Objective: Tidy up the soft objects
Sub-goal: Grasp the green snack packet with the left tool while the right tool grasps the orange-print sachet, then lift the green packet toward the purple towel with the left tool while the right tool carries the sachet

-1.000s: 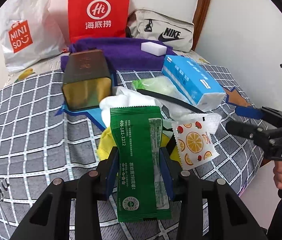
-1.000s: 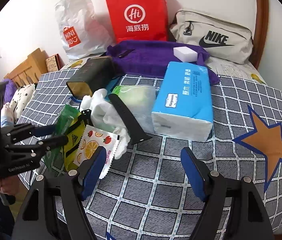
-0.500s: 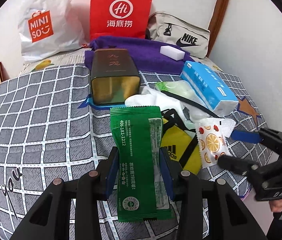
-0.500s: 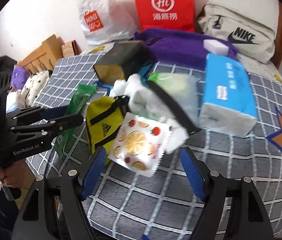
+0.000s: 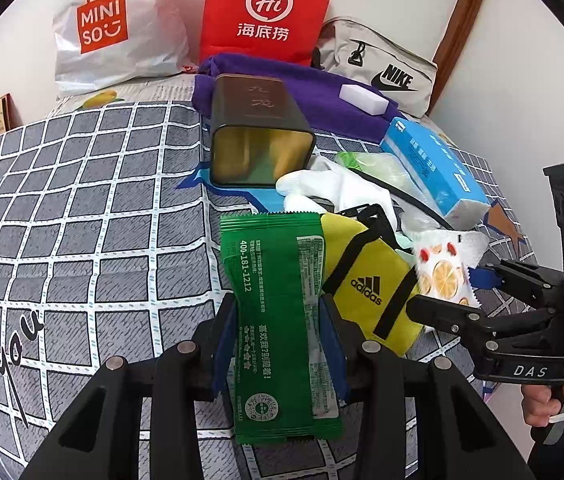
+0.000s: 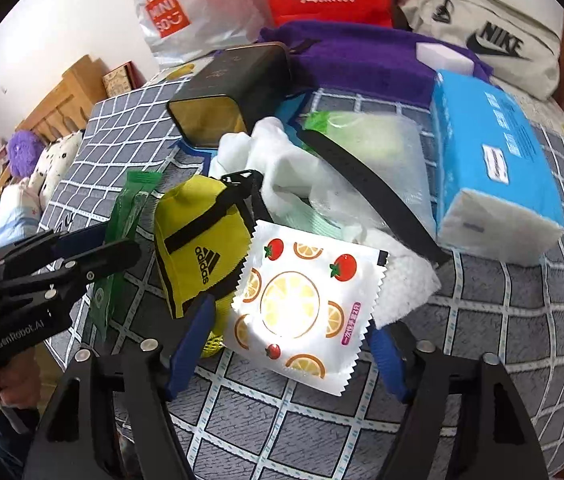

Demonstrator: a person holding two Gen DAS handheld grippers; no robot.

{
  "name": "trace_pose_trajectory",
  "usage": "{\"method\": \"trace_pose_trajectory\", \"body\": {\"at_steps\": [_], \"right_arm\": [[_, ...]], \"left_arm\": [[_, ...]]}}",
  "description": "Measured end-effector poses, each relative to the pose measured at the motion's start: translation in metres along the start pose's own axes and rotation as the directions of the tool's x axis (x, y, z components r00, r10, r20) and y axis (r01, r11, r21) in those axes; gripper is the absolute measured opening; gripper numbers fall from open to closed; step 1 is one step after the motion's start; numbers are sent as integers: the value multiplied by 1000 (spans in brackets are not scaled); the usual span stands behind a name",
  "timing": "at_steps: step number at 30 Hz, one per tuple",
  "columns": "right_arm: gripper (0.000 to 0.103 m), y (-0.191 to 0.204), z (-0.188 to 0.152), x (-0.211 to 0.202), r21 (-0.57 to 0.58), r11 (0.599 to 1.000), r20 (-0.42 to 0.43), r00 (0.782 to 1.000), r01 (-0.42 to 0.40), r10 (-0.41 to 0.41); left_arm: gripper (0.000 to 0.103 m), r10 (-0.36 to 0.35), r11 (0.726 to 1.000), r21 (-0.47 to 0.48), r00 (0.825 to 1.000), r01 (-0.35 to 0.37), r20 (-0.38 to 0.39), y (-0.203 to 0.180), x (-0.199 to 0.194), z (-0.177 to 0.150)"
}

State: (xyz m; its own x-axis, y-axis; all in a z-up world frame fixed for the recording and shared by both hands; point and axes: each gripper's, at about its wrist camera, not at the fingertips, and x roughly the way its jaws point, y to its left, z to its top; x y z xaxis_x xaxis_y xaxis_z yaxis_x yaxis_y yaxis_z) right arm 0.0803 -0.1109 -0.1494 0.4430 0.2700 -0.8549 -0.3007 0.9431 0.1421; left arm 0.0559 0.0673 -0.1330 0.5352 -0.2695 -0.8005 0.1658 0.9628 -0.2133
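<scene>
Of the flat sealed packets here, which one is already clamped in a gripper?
The long green foil packet, pinched between the left gripper pads. The white fruit-print packet only lies between the right gripper's closing jaws, not yet pressed.

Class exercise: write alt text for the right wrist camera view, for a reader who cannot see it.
The right gripper is closing around a white fruit-print packet lying on a grey checked bedspread. Behind it are a yellow pouch, white cloth, a blue tissue pack and an open tin. At left, the left gripper holds a green packet.
</scene>
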Motion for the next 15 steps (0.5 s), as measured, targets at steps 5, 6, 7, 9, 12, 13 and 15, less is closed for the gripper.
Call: {"method": "trace_pose_trajectory", "body": {"at_steps": [5,6,7,9,12,13,15], "right_arm": [[50,-1,-1,-5,-29,1000,13,1000,-12,13],[49,-2,-1,-7,-34,999,19,1000,-9,10],[49,-3,-1,-10,-40,999,23,1000,-8,9],[49,-5,-1,-15,-47,999,36,999,-2,4],[49,-8,-2,-25,-51,999,52,999,-8,11],[49,-9,-2,-27,-49,999,54,998,-13,16],[49,-12,-3,-33,-44,999,60,998,-20,22]], "left_arm": [[38,8,1000,2,1000,-8,1,0,0,2],[38,9,1000,3,1000,-9,-1,-1,0,3],[38,12,1000,7,1000,-12,-1,-2,0,3],[38,15,1000,16,1000,-15,0,-4,-1,4],[38,18,1000,19,1000,-18,3,-7,-3,6],[38,19,1000,20,1000,-19,7,-8,-4,7],[38,20,1000,19,1000,-20,17,-9,-8,8]]}}
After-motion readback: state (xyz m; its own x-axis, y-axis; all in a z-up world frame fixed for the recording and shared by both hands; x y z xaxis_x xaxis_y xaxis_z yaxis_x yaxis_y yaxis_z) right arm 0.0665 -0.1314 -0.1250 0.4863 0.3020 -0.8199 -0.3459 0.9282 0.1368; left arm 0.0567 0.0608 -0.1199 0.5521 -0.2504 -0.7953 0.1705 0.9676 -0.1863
